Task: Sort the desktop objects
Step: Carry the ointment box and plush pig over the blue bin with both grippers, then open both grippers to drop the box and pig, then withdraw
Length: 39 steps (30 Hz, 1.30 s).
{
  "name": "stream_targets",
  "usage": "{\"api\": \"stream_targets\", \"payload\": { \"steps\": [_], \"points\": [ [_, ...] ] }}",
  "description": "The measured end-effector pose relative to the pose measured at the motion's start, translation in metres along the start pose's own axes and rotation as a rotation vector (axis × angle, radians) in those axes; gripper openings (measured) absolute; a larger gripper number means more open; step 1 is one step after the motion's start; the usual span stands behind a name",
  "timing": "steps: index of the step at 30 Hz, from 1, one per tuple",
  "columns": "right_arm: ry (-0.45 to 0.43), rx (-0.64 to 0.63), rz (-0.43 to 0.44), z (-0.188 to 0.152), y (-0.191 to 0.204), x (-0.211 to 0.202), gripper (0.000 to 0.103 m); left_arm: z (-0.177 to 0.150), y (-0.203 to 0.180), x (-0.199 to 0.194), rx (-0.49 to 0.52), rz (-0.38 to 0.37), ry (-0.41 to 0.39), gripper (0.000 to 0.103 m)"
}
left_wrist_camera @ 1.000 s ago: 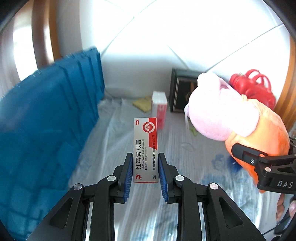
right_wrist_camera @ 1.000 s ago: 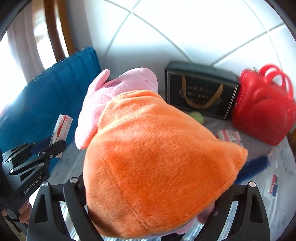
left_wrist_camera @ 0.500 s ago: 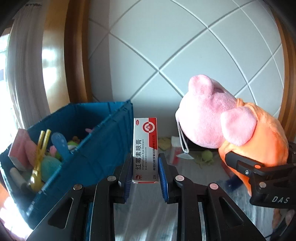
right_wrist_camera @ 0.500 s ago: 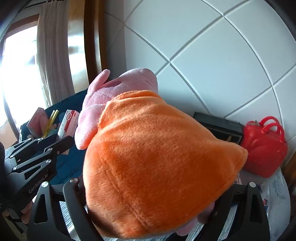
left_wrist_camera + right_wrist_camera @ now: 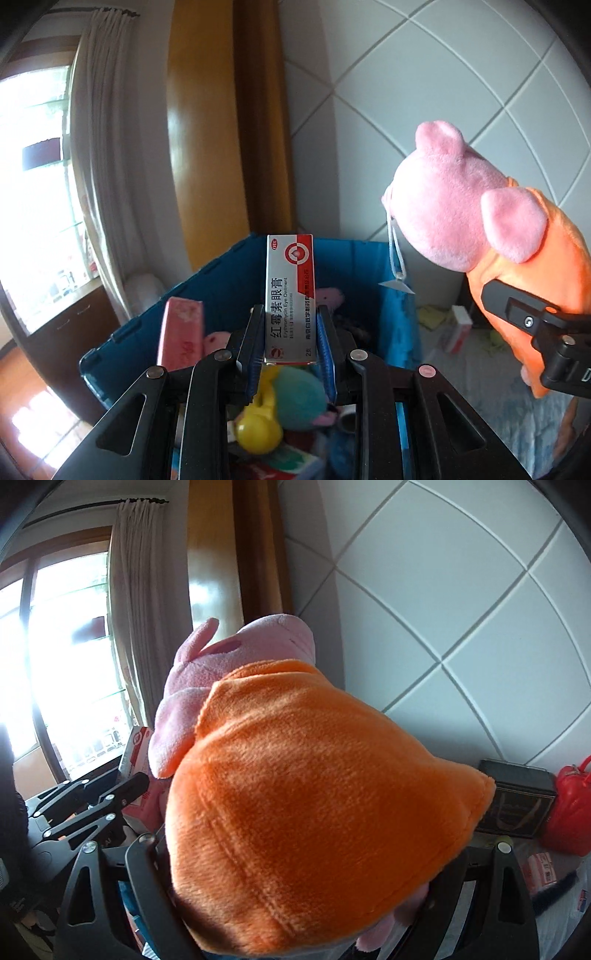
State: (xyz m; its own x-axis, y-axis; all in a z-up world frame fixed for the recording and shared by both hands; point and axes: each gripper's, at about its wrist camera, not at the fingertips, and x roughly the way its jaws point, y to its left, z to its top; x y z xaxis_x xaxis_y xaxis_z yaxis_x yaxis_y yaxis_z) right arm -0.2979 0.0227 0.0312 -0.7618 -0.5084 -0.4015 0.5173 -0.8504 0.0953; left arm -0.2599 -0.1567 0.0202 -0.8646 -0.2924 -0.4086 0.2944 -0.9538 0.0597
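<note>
My left gripper (image 5: 290, 332) is shut on a white and red ointment box (image 5: 290, 295), held upright over the open blue crate (image 5: 229, 273). The crate holds a pink box (image 5: 181, 336), a yellow toy (image 5: 258, 428), a teal plush (image 5: 299, 398) and several other items. My right gripper (image 5: 299, 867) is shut on a pink pig plush in an orange dress (image 5: 314, 794), which fills the right wrist view. The same plush (image 5: 461, 206) hangs in the air to the right of the crate in the left wrist view. Seen from the right wrist, the left gripper (image 5: 125, 775) is at the left edge with the box (image 5: 135, 746).
A black gift box (image 5: 517, 805) and a red handbag (image 5: 569, 812) stand against the tiled wall at the right. A small red and white box (image 5: 458, 330) and yellow scraps (image 5: 432, 317) lie on the plastic-covered table (image 5: 491, 417). A window and curtain (image 5: 99, 184) are at the left.
Both grippers have risen and swung left with their loads. The blue crate, first seen from its side, now lies open below the ointment box. The plush is carried alongside.
</note>
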Motion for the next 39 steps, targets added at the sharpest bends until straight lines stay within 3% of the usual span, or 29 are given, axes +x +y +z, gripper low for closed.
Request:
{"api": "stream_targets", "payload": {
  "steps": [7, 9, 10, 11, 12, 16, 22, 29, 39],
  "points": [
    [0.099, -0.046, 0.016, 0.003, 0.069, 0.071, 0.093, -0.007, 0.075, 0.047, -0.043, 0.011, 0.082, 0.026],
    [0.147, -0.065, 0.013, 0.000, 0.077, 0.091, 0.099, -0.009, 0.087, 0.059, -0.045, -0.002, 0.103, 0.028],
    [0.171, -0.076, 0.012, -0.002, 0.082, 0.101, 0.099, -0.009, 0.089, 0.066, -0.047, -0.010, 0.112, 0.042],
    [0.193, -0.084, 0.007, -0.004, 0.087, 0.109, 0.099, -0.010, 0.091, 0.070, -0.049, -0.014, 0.118, 0.065],
    [0.210, -0.088, -0.002, -0.007, 0.090, 0.115, 0.101, -0.012, 0.093, 0.072, -0.050, -0.011, 0.116, 0.073],
    [0.238, -0.089, -0.042, -0.015, 0.092, 0.126, 0.103, -0.016, 0.099, 0.075, -0.048, -0.010, 0.111, 0.076],
    [0.211, -0.061, -0.050, -0.008, 0.063, 0.092, 0.103, -0.025, 0.095, 0.072, -0.060, -0.021, 0.127, 0.076],
    [0.127, -0.036, -0.079, 0.005, 0.044, 0.043, 0.103, -0.028, 0.061, 0.039, -0.069, -0.036, 0.099, 0.077],
    [0.087, 0.032, -0.148, -0.017, -0.016, -0.023, 0.103, -0.023, -0.018, -0.007, -0.009, -0.128, 0.050, 0.077]
  ]
}}
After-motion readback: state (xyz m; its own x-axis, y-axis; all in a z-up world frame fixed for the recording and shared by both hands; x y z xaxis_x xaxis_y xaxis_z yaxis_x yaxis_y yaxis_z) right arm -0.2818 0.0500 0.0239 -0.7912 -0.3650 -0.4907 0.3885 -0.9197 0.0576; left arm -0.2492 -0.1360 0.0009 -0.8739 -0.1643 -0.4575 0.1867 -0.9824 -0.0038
